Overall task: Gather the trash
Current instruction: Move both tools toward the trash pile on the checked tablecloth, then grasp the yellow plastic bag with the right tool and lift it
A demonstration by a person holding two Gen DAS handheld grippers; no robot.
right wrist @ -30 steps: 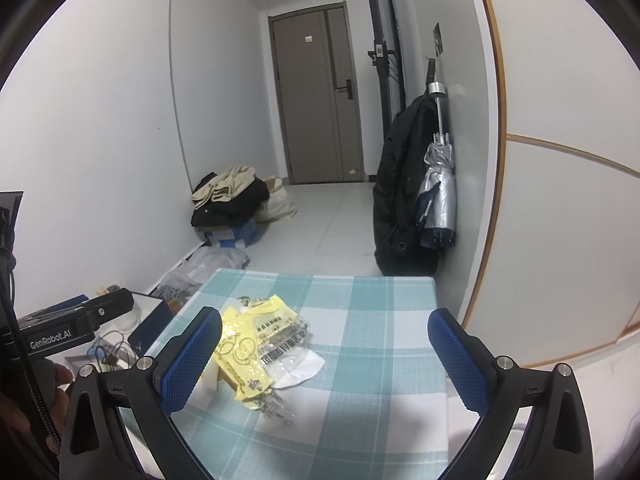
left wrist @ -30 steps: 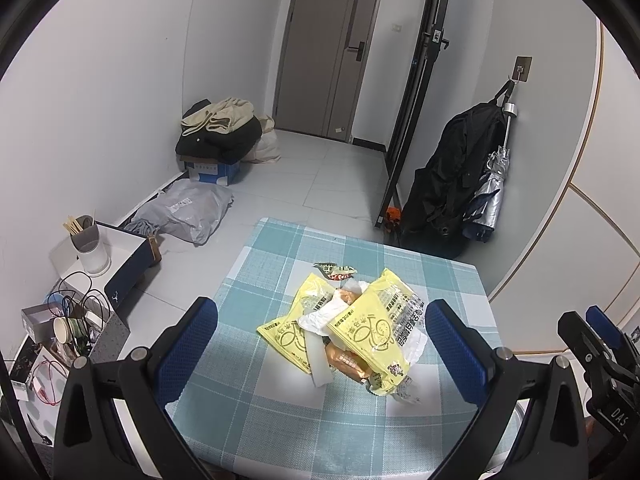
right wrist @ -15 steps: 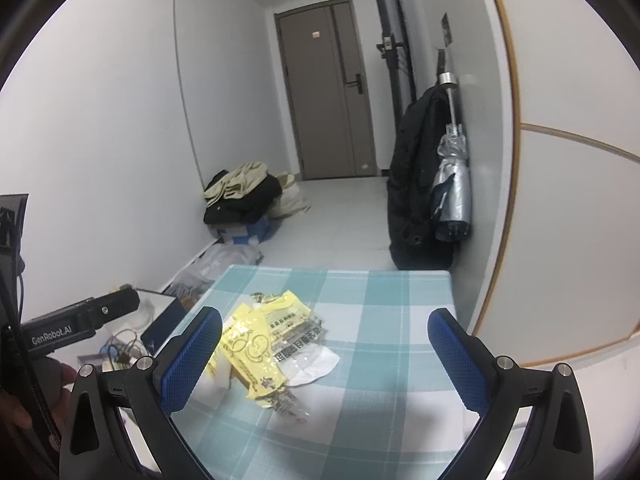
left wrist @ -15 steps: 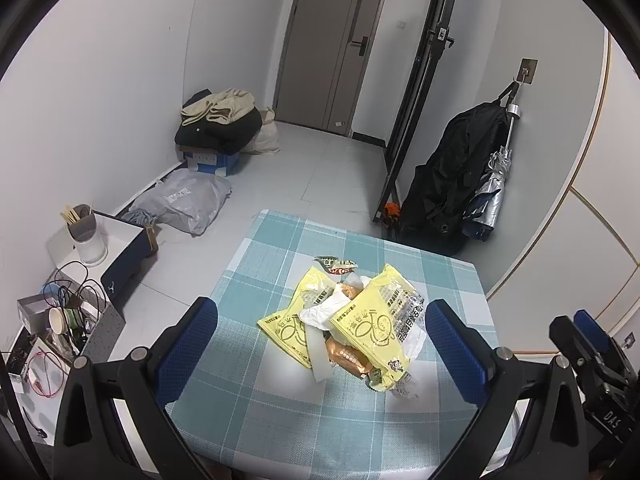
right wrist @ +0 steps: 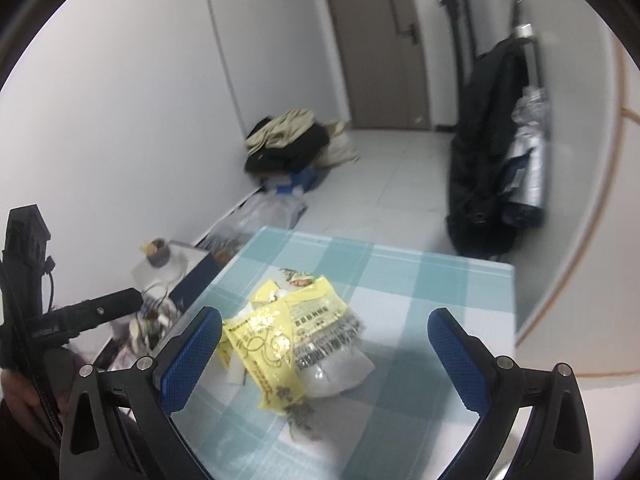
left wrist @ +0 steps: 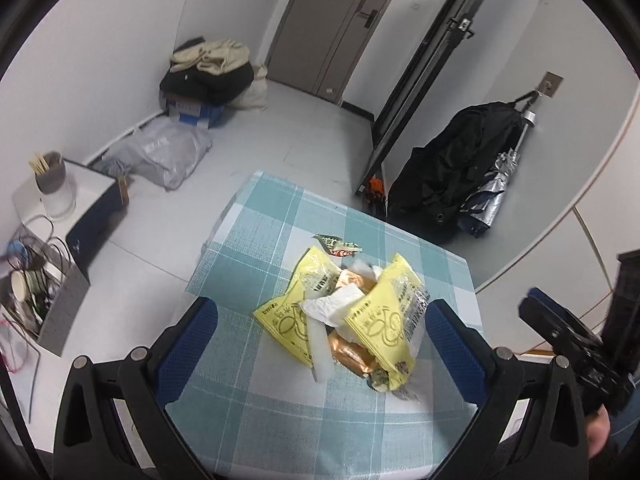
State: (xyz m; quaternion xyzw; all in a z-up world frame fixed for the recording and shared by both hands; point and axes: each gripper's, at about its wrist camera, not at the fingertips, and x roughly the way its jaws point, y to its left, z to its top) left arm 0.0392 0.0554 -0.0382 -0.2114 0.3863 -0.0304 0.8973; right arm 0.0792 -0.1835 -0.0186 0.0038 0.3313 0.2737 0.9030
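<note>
Lying heaped near the middle of the checked tablecloth (left wrist: 256,240) is the trash pile (left wrist: 348,312): yellow wrappers, white paper and a brown packet. The left gripper (left wrist: 320,340) hangs above it, jaws spread wide with nothing between them, the pile at its 12 o'clock. The right gripper (right wrist: 324,352) is likewise wide apart and empty, the pile toward its 10 o'clock.

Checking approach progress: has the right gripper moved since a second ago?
Yes. The right gripper has tipped down and closer to the wrapper pile; the door sits higher in view.
</note>
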